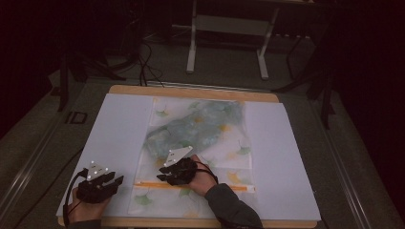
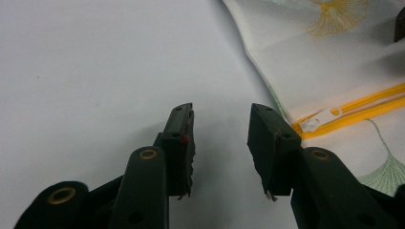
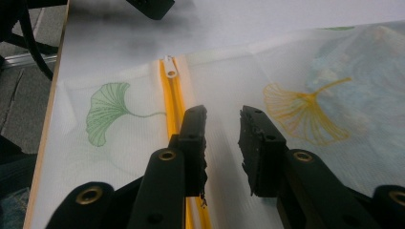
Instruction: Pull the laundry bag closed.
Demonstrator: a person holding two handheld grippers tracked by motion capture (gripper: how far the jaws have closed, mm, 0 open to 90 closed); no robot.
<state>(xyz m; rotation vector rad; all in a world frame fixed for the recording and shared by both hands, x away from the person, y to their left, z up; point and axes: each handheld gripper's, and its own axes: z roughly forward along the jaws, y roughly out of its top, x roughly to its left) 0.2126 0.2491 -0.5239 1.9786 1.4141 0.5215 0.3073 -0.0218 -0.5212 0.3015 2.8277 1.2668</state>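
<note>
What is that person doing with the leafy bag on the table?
A person holds a gripper in each hand over a white mesh bag with leaf prints and an orange zipper. The right gripper hangs just above the bag beside the zipper, jaws apart, nothing held. The left gripper waits open over the white sheet, near the zipper pull.

Table (image 1: 119, 90) carries a sheet (image 1: 119, 138) covering most of its top. Mesh bag (image 1: 200, 157) lies flat mid-sheet, running from far edge to near edge. Zipper (image 1: 229, 187) crosses the bag near the near edge; its pull (image 2: 320, 118) sits at the left end. Folded cloth (image 1: 191, 126) inside bag, far half. Left tongs (image 1: 117, 180) on sheet, near-left corner, beside the bag. Right tongs (image 1: 161, 175) over the zipper.
</note>
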